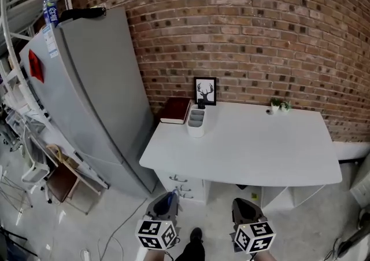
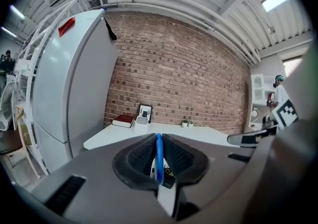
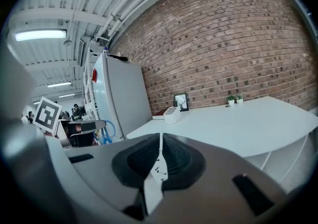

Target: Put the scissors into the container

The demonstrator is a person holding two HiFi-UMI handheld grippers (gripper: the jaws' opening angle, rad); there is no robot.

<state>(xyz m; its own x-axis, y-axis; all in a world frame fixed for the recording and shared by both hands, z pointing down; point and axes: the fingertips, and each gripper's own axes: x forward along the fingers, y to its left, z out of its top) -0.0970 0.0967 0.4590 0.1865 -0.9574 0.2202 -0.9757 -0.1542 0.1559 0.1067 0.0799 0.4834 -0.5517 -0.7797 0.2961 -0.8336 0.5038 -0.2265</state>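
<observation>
The left gripper (image 1: 162, 210) is clamped on the blue-handled scissors (image 2: 159, 154), low and well short of the white table (image 1: 260, 150), the right gripper (image 1: 245, 212) beside it is pressed closed on nothing, and the white container (image 1: 196, 122) stands at the table's far-left corner.

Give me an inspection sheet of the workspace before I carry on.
Surface: white table.
Job's things: scissors in left tongs; container at the table's back left.
Clutter: book, frame, plant along the back edge.
Grippers: left tongs shut on the scissors' blue handle; right tongs shut, empty; both short of the table.
Cables: thin cord on the floor.
Surroundings: brick wall; fridge, bottle on top.
</observation>
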